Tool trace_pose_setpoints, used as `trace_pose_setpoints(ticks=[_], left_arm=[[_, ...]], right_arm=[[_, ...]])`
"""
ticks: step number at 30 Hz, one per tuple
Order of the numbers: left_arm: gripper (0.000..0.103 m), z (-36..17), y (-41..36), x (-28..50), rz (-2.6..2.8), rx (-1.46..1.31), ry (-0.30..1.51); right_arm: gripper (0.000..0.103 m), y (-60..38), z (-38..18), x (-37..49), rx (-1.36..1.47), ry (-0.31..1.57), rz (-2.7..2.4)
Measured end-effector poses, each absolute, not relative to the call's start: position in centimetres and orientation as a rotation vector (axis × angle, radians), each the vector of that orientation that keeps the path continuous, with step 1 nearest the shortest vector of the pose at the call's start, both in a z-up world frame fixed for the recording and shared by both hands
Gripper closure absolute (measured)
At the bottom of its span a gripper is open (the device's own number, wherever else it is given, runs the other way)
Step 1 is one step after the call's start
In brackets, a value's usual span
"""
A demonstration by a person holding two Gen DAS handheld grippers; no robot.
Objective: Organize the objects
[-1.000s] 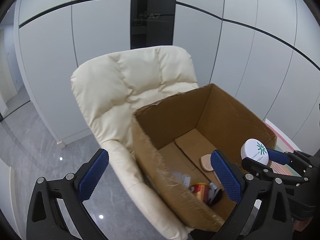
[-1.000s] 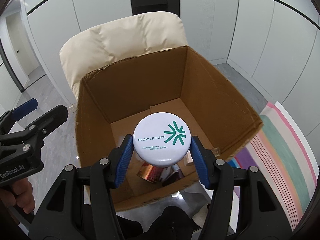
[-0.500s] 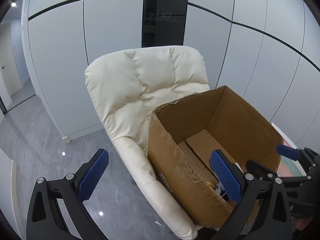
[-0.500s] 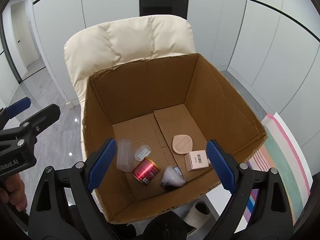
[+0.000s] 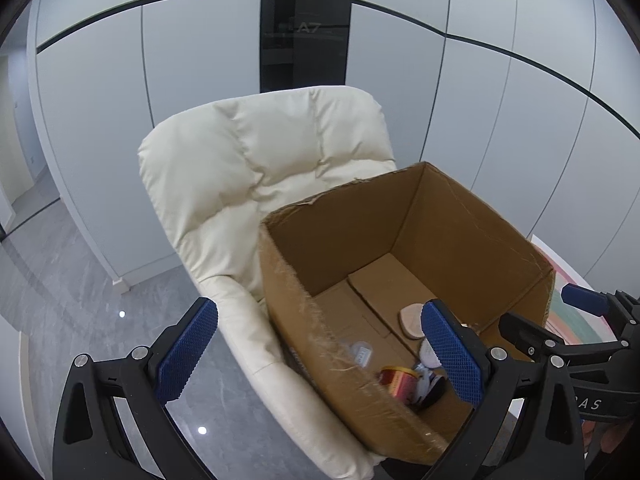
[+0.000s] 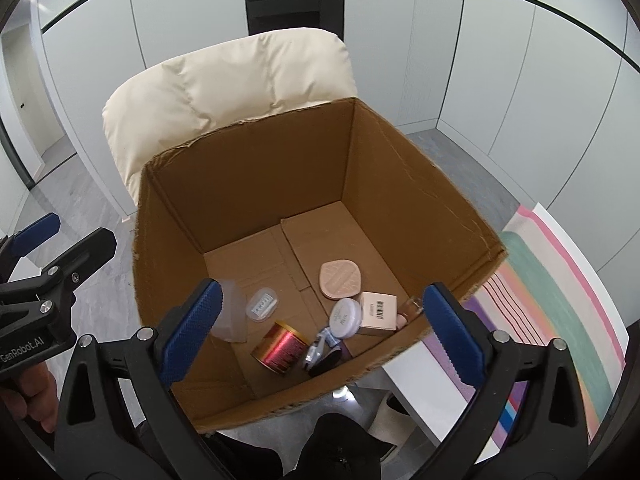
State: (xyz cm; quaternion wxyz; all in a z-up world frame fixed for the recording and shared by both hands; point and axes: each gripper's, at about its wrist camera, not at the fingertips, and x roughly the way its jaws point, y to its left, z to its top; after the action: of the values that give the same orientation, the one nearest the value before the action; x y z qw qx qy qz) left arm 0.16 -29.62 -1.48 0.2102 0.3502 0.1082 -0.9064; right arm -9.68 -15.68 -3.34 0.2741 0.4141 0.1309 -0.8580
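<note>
Open cardboard box (image 6: 248,184) on cream chair (image 6: 224,80), white round jar (image 6: 345,317) inside beside barcode carton (image 6: 378,312), small dark items below indistinct, left gripper (image 5: 320,356) and right gripper (image 6: 320,332) jaws wide, empty.

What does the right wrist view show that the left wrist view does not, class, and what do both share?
Only the right wrist view shows the barcoded carton, the clear plastic container and the whole white round compact. Only the left wrist view shows the chair's armrest and the box's taped outer wall. Both show the cardboard box, the cream chair, the red tin, the beige puff and both open claws.
</note>
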Motion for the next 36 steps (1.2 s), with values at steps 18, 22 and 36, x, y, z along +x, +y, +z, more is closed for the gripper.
trace_pose_setpoints(ticks=[18, 22, 36], left_arm=[[0.000, -1.8, -23.8, -4.5, -2.610, 1.031, 0.252], [0.000, -1.8, -22.3, -5.4, -2.634, 1.042, 0.240], [0.000, -2.0, -16.4, -8.8, -2.723, 1.086, 0.186]], right_arm=[[0.000, -7.8, -3.4, -12.3, 1.184, 0.272, -2.410], [0.000, -6.2, -3.4, -12.7, 1.196, 0.259, -2.434], [0.000, 0.8, -3.4, -13.7, 1.242, 0.207, -2.526]])
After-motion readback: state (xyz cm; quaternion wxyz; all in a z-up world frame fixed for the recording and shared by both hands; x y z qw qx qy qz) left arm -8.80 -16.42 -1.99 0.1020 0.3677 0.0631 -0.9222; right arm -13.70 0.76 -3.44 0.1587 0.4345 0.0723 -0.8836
